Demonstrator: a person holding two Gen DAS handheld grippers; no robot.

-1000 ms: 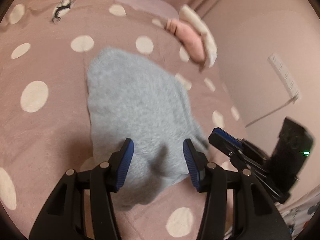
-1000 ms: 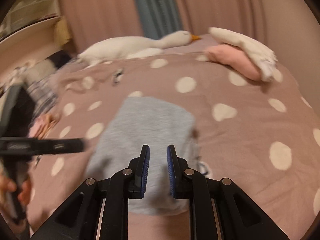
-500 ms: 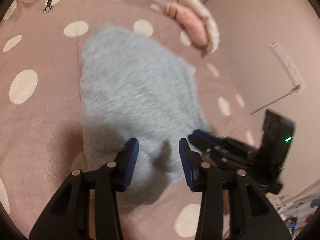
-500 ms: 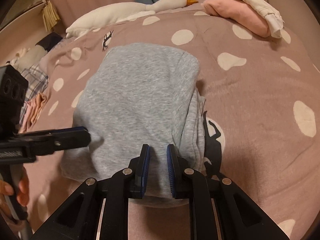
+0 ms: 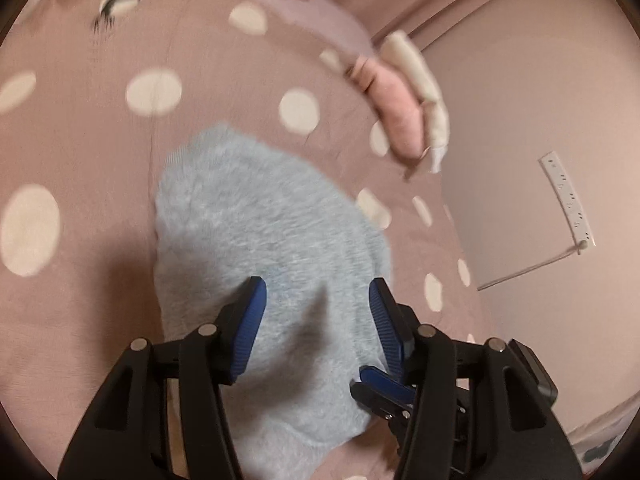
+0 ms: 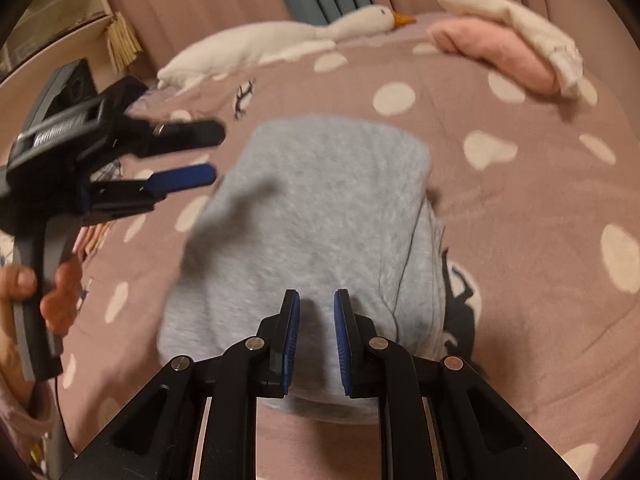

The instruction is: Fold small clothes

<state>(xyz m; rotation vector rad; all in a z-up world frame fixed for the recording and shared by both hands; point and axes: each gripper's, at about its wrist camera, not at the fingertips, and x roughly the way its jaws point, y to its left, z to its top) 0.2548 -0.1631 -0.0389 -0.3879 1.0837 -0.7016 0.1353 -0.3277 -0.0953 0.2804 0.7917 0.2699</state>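
Observation:
A folded grey garment (image 5: 264, 240) lies on the pink dotted bedspread (image 5: 100, 128); it also shows in the right wrist view (image 6: 320, 216). My left gripper (image 5: 318, 294) is open and empty, raised above the garment's near part; it appears at the left of the right wrist view (image 6: 212, 152). My right gripper (image 6: 317, 300) is open by a narrow gap and holds nothing, just above the garment's near edge. Its tip shows low in the left wrist view (image 5: 380, 384).
Folded pink (image 6: 496, 54) and cream (image 6: 516, 20) clothes lie stacked at the far right of the bed. A white goose plush (image 6: 280, 40) lies along the back. A wall with a power strip (image 5: 568, 200) is on the right. Clothes lie at the left edge (image 6: 92, 236).
My left gripper has opened wider and lifted away from the garment. The right gripper has pulled back a little, its gap slightly wider. The garment lies as before.

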